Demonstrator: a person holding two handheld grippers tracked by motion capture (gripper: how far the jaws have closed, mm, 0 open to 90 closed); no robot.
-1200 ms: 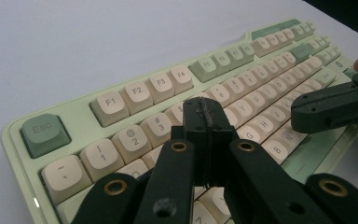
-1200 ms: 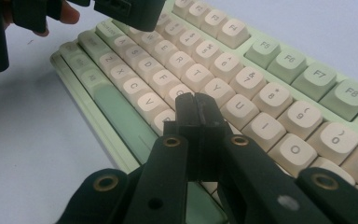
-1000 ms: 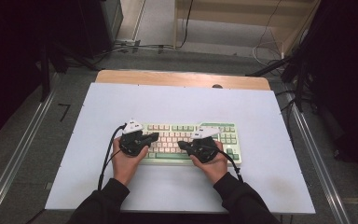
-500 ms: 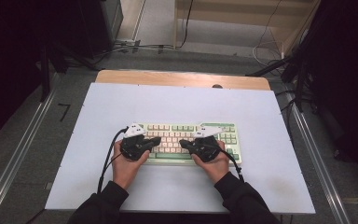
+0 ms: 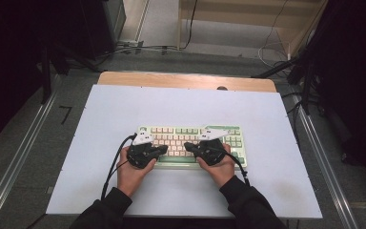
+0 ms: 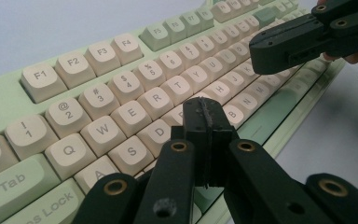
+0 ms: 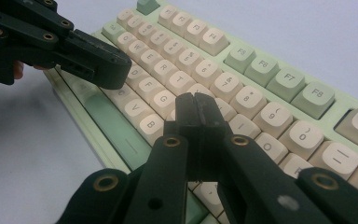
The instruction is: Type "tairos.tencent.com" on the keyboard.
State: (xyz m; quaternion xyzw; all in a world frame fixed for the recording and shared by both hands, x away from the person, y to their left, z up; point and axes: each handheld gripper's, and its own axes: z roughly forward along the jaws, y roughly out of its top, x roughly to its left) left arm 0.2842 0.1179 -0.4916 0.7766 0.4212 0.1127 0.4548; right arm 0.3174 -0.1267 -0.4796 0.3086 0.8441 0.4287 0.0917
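Pale-green plastic keyboard with cream keys point(image 5: 190, 143) is my landmark on the white surface point(image 5: 100, 119): my left gripper point(image 6: 206, 114) and right gripper point(image 7: 196, 109) hover over its middle keys, jaws pressed together.

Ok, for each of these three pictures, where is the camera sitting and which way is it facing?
High view: above the person's side, looking forward and down on the table; both forearms, left gripper and right gripper over the keyboard.
Left gripper view: rides the left gripper, looking along its shut jaws across the keys.
Right gripper view: rides the right gripper, jaws shut.
Both gripper views share the keyboard and each other's gripper.
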